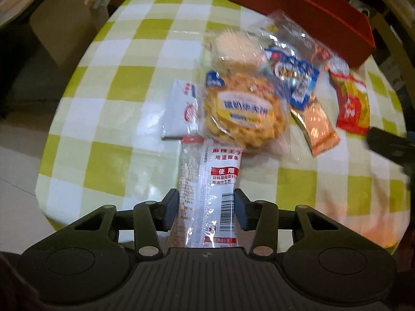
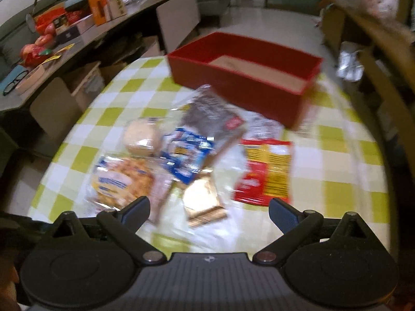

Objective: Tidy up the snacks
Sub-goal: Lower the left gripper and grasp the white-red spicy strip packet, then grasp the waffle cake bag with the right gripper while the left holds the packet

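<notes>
Round counter [image 1: 109,103] under a green-and-white checked cloth; open red rectangular box [image 2: 233,83] at its far side. Loose snack packets lie heaped before the box. Left gripper [image 1: 205,210]: fingers [image 1: 170,207] partly closed on a long clear-and-white plastic snack packet with red print [image 1: 215,181]. Right gripper [image 2: 209,208]: spread wide, holding nothing, above a golden foil packet [image 2: 203,202].

Left gripper [image 1: 206,207] pinches a long clear snack packet [image 1: 207,194] above a green-checked tablecloth [image 1: 116,77], with a heap of snack bags [image 1: 259,90] and a red box [image 1: 311,7] beyond.
</notes>
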Demonstrator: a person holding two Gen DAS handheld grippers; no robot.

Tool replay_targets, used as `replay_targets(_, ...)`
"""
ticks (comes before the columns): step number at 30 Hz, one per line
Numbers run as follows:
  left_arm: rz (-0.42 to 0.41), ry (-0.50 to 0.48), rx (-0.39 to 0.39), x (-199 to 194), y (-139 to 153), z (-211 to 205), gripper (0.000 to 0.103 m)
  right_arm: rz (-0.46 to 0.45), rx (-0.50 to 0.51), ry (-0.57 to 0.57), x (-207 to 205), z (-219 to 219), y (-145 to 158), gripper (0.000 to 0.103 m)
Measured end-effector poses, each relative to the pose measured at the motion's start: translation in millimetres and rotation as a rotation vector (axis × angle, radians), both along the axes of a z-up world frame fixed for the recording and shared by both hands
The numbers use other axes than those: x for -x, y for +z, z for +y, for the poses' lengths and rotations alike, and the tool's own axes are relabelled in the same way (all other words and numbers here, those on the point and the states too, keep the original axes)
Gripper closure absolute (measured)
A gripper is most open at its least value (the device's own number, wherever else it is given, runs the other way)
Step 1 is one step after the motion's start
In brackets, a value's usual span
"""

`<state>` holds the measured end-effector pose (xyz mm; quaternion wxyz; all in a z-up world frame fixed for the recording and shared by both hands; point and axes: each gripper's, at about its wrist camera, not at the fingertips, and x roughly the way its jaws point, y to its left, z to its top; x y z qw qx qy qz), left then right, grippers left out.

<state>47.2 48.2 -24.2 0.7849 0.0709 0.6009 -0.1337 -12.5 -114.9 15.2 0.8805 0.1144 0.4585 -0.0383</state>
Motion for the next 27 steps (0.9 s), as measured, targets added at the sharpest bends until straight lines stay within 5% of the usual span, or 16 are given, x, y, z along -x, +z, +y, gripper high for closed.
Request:
replay_targets(3, -0.010, -0.005, 0.020, -6.6, 0.7, 0.3, 0.051, 0.009, -0.014, 0.092, -23.9, 17.3, 3.1, 0.000)
replay_targets(11, -0.011, 0.017, 0.067, -25.9, 5.1, 15.2, 0.052, 0.116, -0.095, 0.100, -80.2, 45.1, -23.9, 0.000)
replay_targets(19, 0.069, -0.005, 0.026, -29.8, -27.6, 18.3, 0.052, 0.258, -0.191, 0.109, -105.0, 67.3, -61.6, 0.000)
replay_targets(27, 0.095, 0.024, -0.005, -33.8, -44.5, 25.1, 0.040, 0.233, -0.120, 0.135, -105.1, 76.2, -71.3, 0.000)
